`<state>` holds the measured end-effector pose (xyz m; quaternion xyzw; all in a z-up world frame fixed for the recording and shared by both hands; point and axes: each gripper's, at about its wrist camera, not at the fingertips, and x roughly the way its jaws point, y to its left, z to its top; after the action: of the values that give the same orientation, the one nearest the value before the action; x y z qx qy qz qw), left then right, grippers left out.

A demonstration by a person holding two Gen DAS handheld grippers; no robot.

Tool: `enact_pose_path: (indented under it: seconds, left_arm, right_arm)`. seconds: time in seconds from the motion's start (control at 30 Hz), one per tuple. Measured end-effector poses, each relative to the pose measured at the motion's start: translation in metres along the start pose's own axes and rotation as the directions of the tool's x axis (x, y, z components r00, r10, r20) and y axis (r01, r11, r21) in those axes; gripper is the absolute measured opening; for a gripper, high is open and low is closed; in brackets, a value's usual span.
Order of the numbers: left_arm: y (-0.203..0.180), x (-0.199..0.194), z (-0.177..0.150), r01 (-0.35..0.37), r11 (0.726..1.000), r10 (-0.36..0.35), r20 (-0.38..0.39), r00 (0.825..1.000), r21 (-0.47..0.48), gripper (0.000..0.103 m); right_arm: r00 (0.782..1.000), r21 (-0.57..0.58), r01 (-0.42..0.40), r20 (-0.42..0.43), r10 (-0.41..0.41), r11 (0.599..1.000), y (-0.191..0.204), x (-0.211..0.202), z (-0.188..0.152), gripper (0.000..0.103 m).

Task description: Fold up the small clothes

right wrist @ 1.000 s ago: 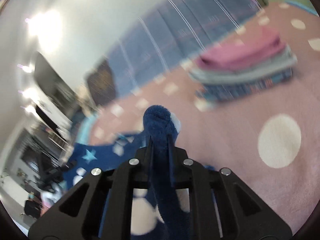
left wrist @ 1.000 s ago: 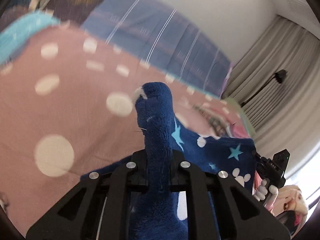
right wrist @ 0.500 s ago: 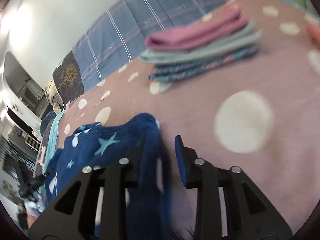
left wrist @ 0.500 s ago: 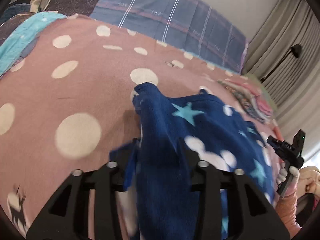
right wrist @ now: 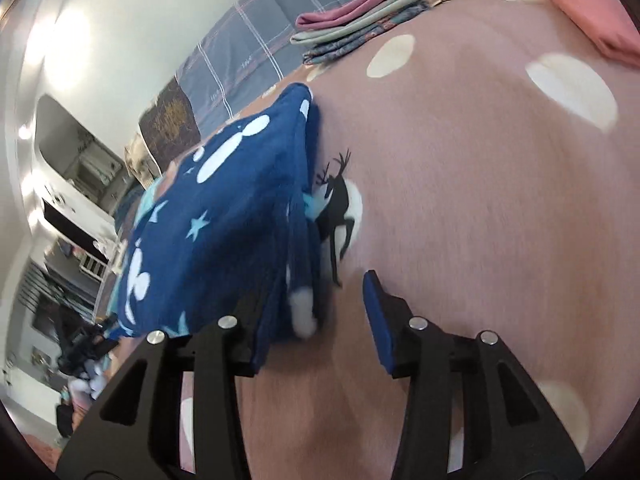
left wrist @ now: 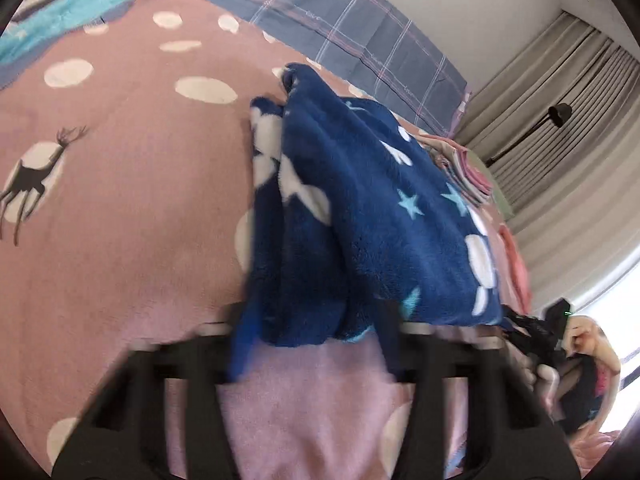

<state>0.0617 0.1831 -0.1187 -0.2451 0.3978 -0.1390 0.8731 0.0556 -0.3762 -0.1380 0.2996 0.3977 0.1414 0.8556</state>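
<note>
Both grippers, left gripper and right gripper, have let go, jaws apart. The blue fleece now lies doubled at twelve o'clock. This fold looks done.

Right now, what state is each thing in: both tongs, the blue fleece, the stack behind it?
Left tongs: open, fleece edge between the fingers.
Right tongs: open, fleece edge at the inner finger.
Fleece: folded over, lying on the blanket.
Stack: folded, piled neatly.

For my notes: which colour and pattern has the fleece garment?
Dark blue fleece garment with white blobs and light blue stars; clearest in the left wrist view.
</note>
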Motion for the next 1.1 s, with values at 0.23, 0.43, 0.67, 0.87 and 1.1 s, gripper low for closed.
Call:
enact_pose_path:
  seconds: [0.23, 0.43, 0.67, 0.87, 1.1]
  left_arm:
    - [0.019, -0.032, 0.003, -0.151, 0.988, 0.151, 0.083, 0.985, -0.006, 0.0]
    - [0.026, -0.035, -0.019, -0.074, 0.995, 0.079, 0.08, 0.994, -0.065, 0.0]
    - [-0.092, -0.021, -0.013, 0.053, 0.974, -0.069, 0.064, 0.996, 0.222, 0.031]
    - [-0.169, 0.044, -0.034, 0.038, 0.896, -0.021, -0.042, 0.999, 0.443, 0.041]
    - [-0.156, 0.072, -0.03, -0.045, 0.926, 0.094, -0.113, 0.989, 0.374, 0.029]
  right_arm:
    - [0.999, -0.026, -0.003, 0.044, 0.004, 1.0, 0.009, -0.024, -0.008, 0.048]
    - [1.0, -0.03, 0.001, 0.021, -0.001, 1.0, 0.01, -0.026, -0.015, 0.048]
    - [1.0, -0.157, 0.017, -0.022, -0.021, 0.987, 0.027, -0.01, -0.023, 0.06]
    - [0.999, -0.079, -0.035, 0.038, 0.038, 0.996, 0.014, -0.004, -0.01, 0.012]
    - [0.998, -0.214, -0.033, -0.063, 0.02, 0.976, 0.017, -0.011, -0.017, 0.016]
